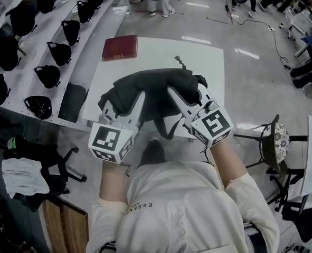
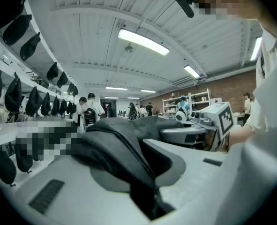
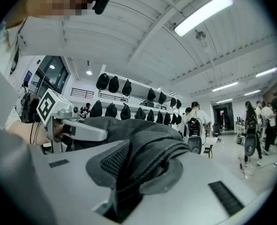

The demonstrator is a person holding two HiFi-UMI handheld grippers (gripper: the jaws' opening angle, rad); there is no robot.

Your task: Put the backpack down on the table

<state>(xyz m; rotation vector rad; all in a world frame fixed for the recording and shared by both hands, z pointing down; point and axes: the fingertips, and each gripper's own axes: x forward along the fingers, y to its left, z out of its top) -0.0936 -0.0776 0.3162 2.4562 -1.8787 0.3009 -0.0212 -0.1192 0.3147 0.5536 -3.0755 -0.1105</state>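
A black backpack (image 1: 156, 88) is held between both grippers over the near half of the white table (image 1: 211, 62); I cannot tell whether it touches the tabletop. My left gripper (image 1: 125, 103) is shut on a smooth black strap (image 2: 122, 146) at the bag's left side. My right gripper (image 1: 190, 95) is shut on a mesh-backed strap (image 3: 143, 158) at its right side. Both point away from me, roughly level. Each gripper view shows the other gripper beside the bag: the right gripper (image 2: 197, 131) and the left gripper (image 3: 77, 128).
A dark red flat box (image 1: 120, 47) lies at the table's far left corner. A long white shelf (image 1: 34, 62) with several black bags runs along the left. A stool (image 1: 274, 138) stands on the floor to the right. People stand further back in the room.
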